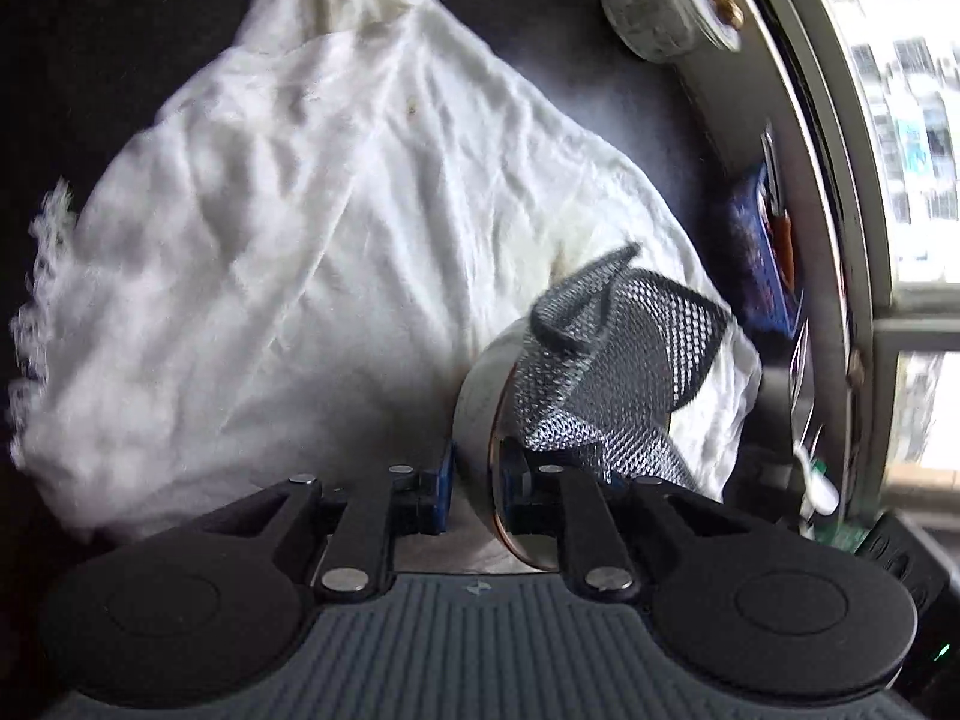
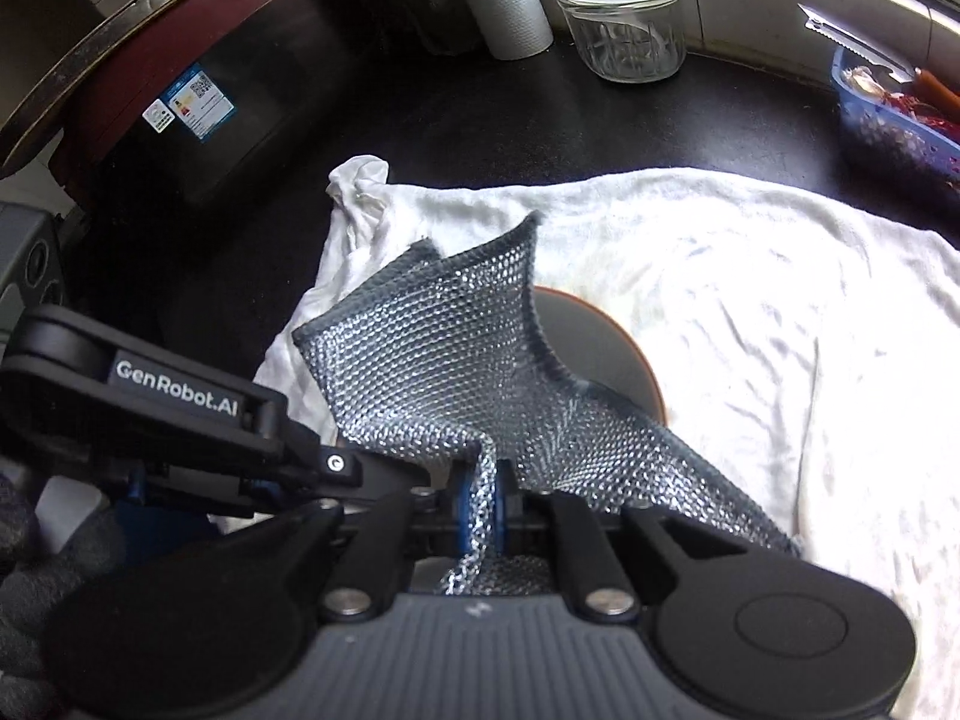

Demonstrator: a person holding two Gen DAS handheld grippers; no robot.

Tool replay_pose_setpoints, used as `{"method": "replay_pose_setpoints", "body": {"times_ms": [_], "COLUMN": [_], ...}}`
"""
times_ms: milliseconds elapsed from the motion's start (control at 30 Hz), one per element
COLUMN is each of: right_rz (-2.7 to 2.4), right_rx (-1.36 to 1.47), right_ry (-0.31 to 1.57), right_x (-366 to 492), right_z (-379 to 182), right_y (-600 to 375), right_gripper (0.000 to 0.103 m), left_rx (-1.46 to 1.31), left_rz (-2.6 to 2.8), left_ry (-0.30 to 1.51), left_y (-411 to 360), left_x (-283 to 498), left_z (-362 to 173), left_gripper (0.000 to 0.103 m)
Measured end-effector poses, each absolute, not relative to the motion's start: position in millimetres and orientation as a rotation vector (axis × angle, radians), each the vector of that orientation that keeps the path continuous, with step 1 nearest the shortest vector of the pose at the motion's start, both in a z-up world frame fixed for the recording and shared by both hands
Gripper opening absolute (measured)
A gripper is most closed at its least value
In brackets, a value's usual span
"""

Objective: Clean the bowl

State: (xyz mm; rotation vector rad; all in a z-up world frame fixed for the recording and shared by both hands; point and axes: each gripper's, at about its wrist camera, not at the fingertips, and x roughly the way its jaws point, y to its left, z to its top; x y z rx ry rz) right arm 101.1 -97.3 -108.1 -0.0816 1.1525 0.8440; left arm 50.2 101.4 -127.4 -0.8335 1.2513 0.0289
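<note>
A white cloth covers the dark counter before you. On it the bowl stands on edge. Your left gripper has its fingers clamped on the bowl's rim. The silver mesh scouring cloth drapes into the bowl. Your right gripper has its fingers together, pinching a fold of that mesh.
</note>
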Motion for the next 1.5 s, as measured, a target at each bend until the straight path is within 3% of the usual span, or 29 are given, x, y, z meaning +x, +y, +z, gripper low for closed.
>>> {"method": "replay_pose_setpoints", "body": {"times_ms": [233,600,900,1200,1500], "right_rz": [0.793,0.655,0.546,0.511,0.686], "right_rx": [-0.088,-0.074,-0.026,-0.029,-0.006], "right_ry": [1.133,1.065,0.993,0.983,1.015], "right_x": [99,103,100,106,116], "right_z": [-106,-91,-62,-49,-71], "right_y": [-96,-104,-120,-163,-180], "right_gripper": [0.007,0.006,0.006,0.006,0.007], "left_rx": [-0.369,-0.223,0.134,0.218,0.316], "left_rz": [-0.144,-0.258,-0.407,-0.421,-0.599], "left_ry": [1.222,1.132,0.975,0.901,0.985], "left_y": [74,85,66,54,-24], "left_x": [64,77,76,61,32], "left_z": [-108,-97,-84,-60,-57], "left_gripper": [0.015,0.009,0.009,0.010,0.032]}}
